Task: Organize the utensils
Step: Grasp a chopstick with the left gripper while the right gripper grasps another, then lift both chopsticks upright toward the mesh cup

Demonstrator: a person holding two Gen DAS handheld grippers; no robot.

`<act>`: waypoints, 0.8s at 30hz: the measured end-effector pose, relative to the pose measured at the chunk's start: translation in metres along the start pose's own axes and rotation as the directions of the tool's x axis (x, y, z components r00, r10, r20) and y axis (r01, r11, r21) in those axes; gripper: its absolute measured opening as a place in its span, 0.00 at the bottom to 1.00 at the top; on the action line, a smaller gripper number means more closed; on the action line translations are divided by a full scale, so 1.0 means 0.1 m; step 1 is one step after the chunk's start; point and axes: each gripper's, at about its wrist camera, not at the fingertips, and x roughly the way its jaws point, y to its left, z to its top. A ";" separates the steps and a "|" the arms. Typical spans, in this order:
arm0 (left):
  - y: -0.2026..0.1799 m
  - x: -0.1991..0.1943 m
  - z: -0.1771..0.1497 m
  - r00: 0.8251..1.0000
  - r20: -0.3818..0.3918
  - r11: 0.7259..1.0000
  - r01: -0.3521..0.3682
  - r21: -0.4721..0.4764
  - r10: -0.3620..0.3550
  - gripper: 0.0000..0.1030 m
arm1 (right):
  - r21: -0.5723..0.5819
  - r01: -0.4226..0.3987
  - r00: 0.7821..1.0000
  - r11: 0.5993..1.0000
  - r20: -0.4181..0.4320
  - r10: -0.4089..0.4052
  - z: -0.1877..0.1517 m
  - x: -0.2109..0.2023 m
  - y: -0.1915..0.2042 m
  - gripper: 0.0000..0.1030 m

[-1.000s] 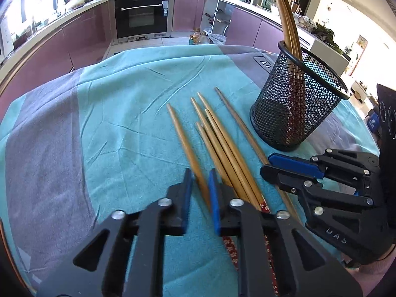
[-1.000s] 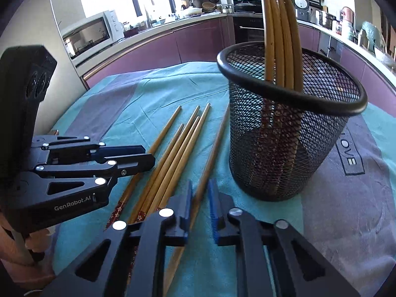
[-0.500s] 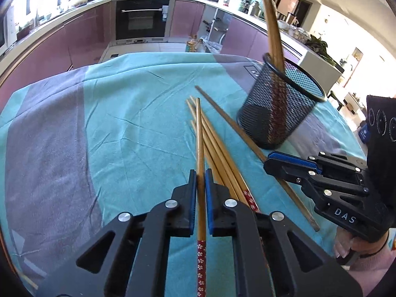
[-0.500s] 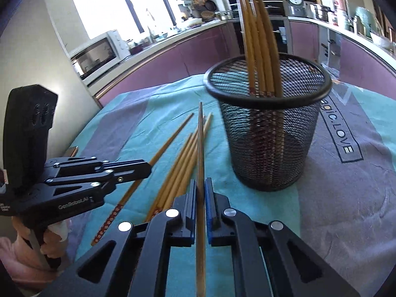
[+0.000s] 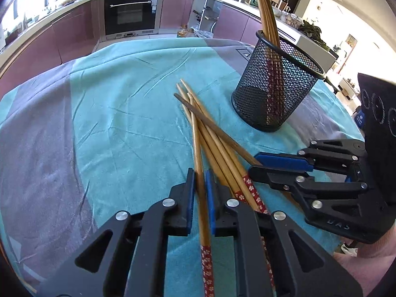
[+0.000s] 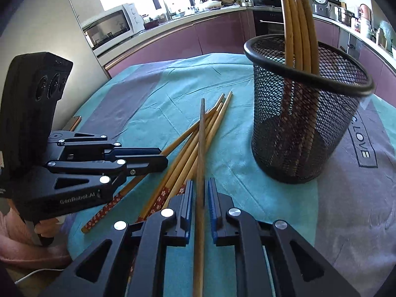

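Observation:
A black mesh cup (image 5: 272, 94) (image 6: 297, 136) stands on the cloth with several bamboo chopsticks (image 6: 297, 24) upright in it. Left of it lies a loose pile of chopsticks (image 5: 222, 158) (image 6: 188, 153) with red flowered ends. My left gripper (image 5: 200, 173) (image 6: 163, 157) is low over the pile. Its jaws are opening around a light chopstick (image 5: 198, 143), with a thin gap on each side. My right gripper (image 6: 200, 183) (image 5: 255, 163) is likewise opening around a darker chopstick (image 6: 201, 136) (image 5: 210, 126) that lies slanted across the pile.
A teal and grey cloth (image 5: 111, 123) covers the table. Kitchen counters, an oven (image 5: 128, 12) and a microwave (image 6: 111, 28) ring the background. A hand in a pink sleeve (image 5: 366, 267) holds the right gripper at the table's near edge.
Half a second ago each gripper was clamped on its chopstick, held off the cloth. Now both sticks rest on the pile, the dark one crossing it, and both pairs of jaws stand slightly apart.

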 end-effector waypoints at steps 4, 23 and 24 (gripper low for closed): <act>0.00 0.06 0.08 1.000 -0.007 1.000 0.002 0.007 -0.002 0.08 | -0.003 -0.002 1.000 1.000 0.001 0.002 0.05 0.04 -0.01 0.09; -0.12 -0.82 0.34 0.974 0.198 0.994 0.103 0.040 -0.109 0.08 | -0.031 0.010 0.960 0.999 0.279 -0.001 0.18 -0.97 -0.10 0.06; -0.12 -0.89 0.36 0.970 0.211 0.993 0.110 0.046 -0.117 0.08 | -0.028 0.010 0.956 1.000 0.294 -0.001 0.19 -1.02 -0.11 0.06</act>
